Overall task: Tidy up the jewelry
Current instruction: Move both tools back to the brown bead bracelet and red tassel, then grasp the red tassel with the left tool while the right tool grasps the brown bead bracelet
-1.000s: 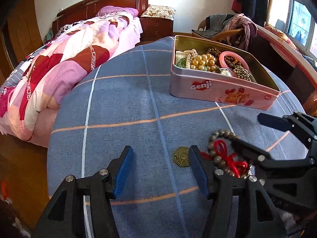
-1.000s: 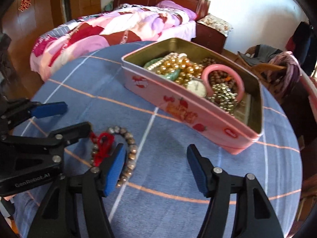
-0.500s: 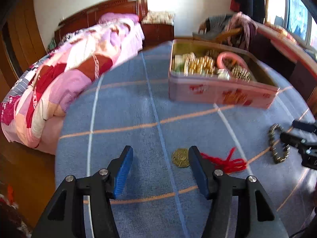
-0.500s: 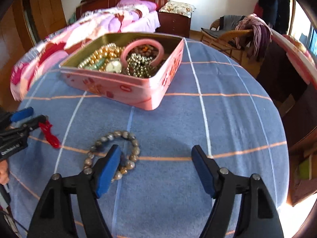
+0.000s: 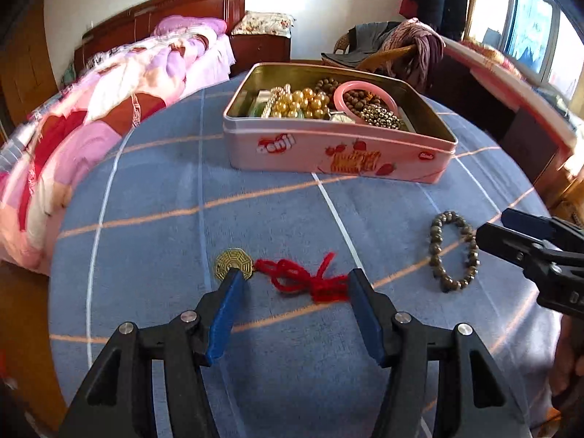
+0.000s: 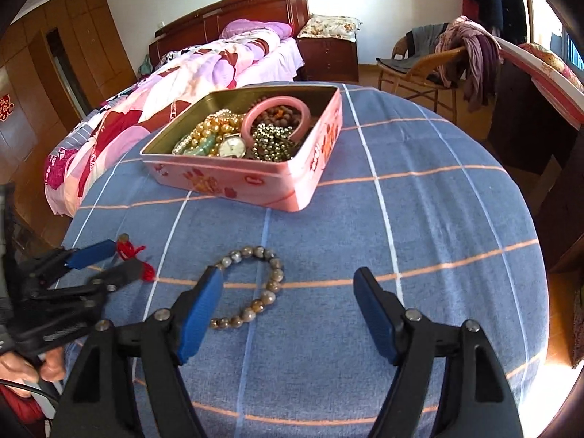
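Note:
A gold octagonal charm [image 5: 233, 264] on a knotted red cord [image 5: 303, 277] lies on the blue checked tablecloth. My left gripper [image 5: 295, 275] stands over it with its jaws closing; the cord is between the pads, untouched. To its right lies a grey-brown bead bracelet [image 5: 452, 252], apart from the cord. My right gripper [image 6: 287, 273] is open over the bracelet [image 6: 255, 284], whose near-left part is hidden behind the left finger. Behind both stands the open pink tin [image 5: 328, 153] holding beads, pearls, a pink bangle and a watch. Each gripper shows in the other's view: right [image 5: 494, 223], left [image 6: 124, 257].
The round table's edge [image 6: 540, 255] curves close on the right and near side. A bed [image 5: 91, 127] stands to the left, a chair draped with clothes [image 6: 438, 58] behind the table, a dark desk [image 5: 511, 116] to the right. A hand [image 6: 33, 365] holds the left gripper.
The bracelet, once tangled with the red cord, now lies apart to the right. The right gripper swung right with it and widened. The left gripper shifted over the cord.

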A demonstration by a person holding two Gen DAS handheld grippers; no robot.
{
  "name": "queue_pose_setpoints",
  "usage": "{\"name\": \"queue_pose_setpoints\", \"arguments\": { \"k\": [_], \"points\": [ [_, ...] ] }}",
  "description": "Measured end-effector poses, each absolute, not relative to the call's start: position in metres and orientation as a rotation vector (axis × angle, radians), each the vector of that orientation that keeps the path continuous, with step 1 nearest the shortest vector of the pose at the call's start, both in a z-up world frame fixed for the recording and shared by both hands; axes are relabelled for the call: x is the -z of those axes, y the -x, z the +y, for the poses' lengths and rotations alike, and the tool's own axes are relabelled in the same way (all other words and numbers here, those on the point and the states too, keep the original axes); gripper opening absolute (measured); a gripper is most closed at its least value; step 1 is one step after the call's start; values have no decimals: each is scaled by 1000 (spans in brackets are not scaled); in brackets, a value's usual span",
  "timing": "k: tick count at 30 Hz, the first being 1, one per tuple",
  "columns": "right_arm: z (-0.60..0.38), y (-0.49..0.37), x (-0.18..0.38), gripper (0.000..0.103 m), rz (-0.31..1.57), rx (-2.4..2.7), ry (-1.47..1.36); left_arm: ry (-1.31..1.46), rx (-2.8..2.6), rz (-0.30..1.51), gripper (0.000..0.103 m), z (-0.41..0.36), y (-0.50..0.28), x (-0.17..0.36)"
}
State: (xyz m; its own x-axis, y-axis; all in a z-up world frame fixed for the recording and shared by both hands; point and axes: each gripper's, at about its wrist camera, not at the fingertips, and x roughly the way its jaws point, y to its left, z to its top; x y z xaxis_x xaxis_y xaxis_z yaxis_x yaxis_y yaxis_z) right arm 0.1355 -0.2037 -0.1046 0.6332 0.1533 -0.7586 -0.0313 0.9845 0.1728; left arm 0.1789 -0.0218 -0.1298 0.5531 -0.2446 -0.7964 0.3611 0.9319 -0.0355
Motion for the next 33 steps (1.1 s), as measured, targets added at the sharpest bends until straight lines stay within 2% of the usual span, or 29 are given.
{"name": "queue_pose_setpoints", "arguments": {
  "k": [3,5,6,18,24,30,31,33],
  "points": [
    [-205,-136,107,77,883,-111,-159,-150,339,914,39,-21,-181,127],
    [-206,-137,107,77,882,-105,-162,-116,361,917,11,-14,-181,127],
    [-206,-137,107,77,882,-103,-164,-103,366,921,8,-12,-182,129],
    [-197,-137,112,77,905,-128,-158,7,377,881,6,24,-163,122],
    [-180,-145,113,78,923,-157,-142,90,406,752,6,35,-158,89],
    [-150,-157,119,83,955,-105,-5,102,417,694,6,35,-160,72],
    [-149,-157,119,82,959,-97,13,99,414,692,6,34,-159,71],
    [-147,-154,120,75,953,-78,52,98,411,692,6,34,-158,72]
  ]
}}
